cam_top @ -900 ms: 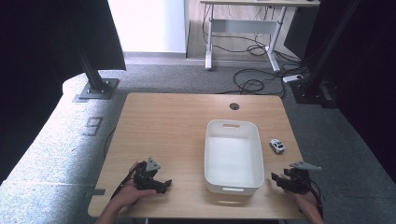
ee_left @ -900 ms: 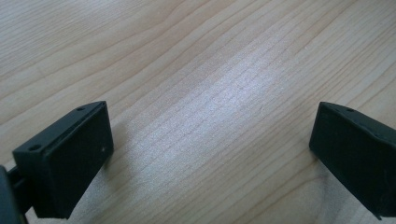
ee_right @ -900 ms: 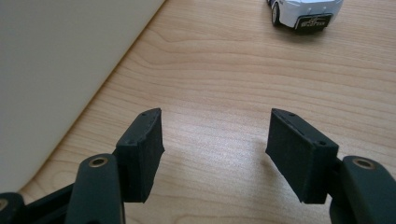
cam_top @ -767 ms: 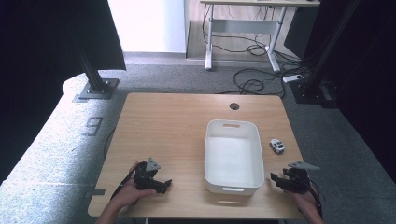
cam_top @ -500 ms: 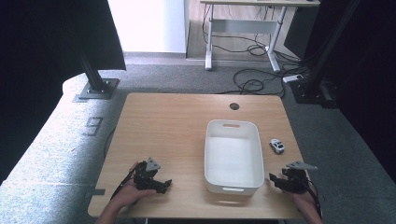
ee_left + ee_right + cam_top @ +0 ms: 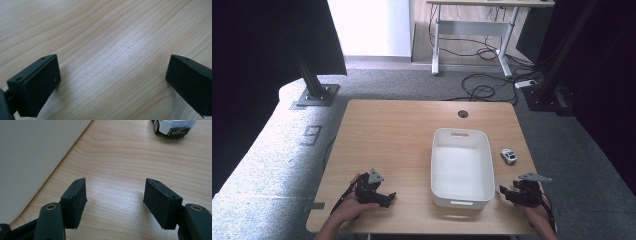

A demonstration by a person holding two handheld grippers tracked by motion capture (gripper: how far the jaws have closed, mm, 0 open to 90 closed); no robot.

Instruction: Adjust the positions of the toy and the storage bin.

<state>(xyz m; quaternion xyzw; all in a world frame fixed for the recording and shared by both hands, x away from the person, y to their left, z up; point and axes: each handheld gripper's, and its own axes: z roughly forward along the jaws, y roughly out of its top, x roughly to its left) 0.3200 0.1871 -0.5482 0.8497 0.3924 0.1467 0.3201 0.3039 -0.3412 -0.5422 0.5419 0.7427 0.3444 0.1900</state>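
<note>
On the tabletop (image 6: 402, 130):
toy car (image 6: 509, 156): right of the white bin (image 6: 461, 200), ahead of the right gripper (image 6: 506, 194)
right gripper: jaws spread, empty
left gripper (image 6: 387, 198): jaws spread, empty

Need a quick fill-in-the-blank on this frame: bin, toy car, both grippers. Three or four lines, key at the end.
1. The white bin holds ____ things.
2. The toy car stands on the table to the ____ of the bin in the high view.
3. The right gripper has its jaws ____, with bare wood between them.
4. The left gripper rests above the ____, away from the bin.

Missing words: no; right; open; table
</note>
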